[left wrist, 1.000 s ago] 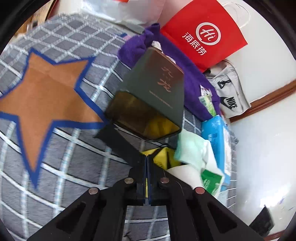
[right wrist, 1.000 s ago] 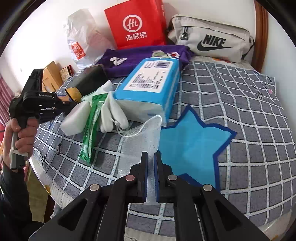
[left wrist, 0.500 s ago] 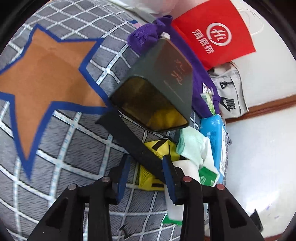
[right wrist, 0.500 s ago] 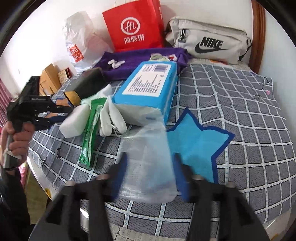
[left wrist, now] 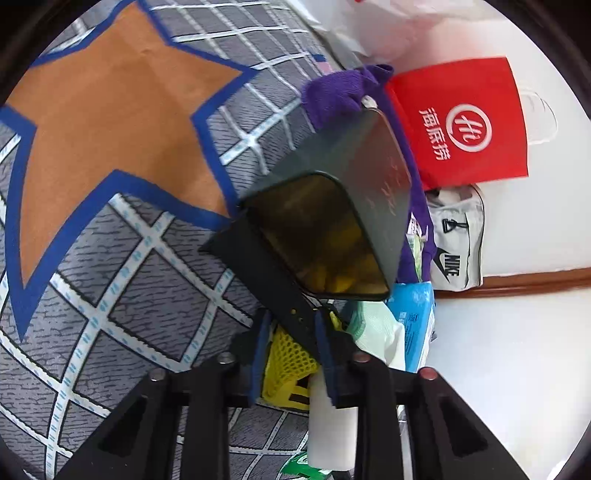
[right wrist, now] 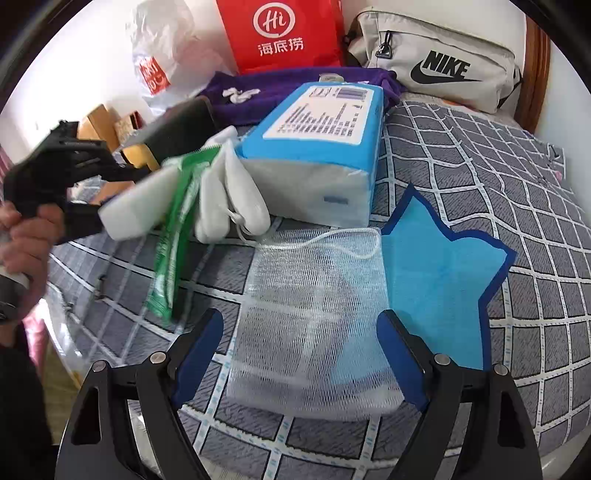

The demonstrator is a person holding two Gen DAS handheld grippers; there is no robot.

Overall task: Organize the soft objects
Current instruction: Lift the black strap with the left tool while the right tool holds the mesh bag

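Note:
In the left wrist view my left gripper (left wrist: 290,334) stands part open, its fingers either side of the black lid flap (left wrist: 269,273) of a dark box (left wrist: 332,221) lying on its side with a yellow interior. A yellow mesh item (left wrist: 286,360) lies below the fingers. In the right wrist view my right gripper (right wrist: 299,354) is wide open over a white mesh bag (right wrist: 310,314) lying loose on the grey checked bedspread (right wrist: 480,155). A blue tissue pack (right wrist: 321,136), white gloves (right wrist: 229,199) and a green packet (right wrist: 177,236) lie beyond it.
A blue star patch (right wrist: 439,273) lies right of the mesh bag, an orange star patch (left wrist: 103,122) left of the box. A purple cloth (right wrist: 273,92), red paper bag (right wrist: 280,33), grey Nike pouch (right wrist: 436,59) and white plastic bag (right wrist: 166,55) line the wall.
Both grippers opened. The right one let go of the white mesh bag, which now lies flat on the bed. The left one released the box's lid flap and moved closer.

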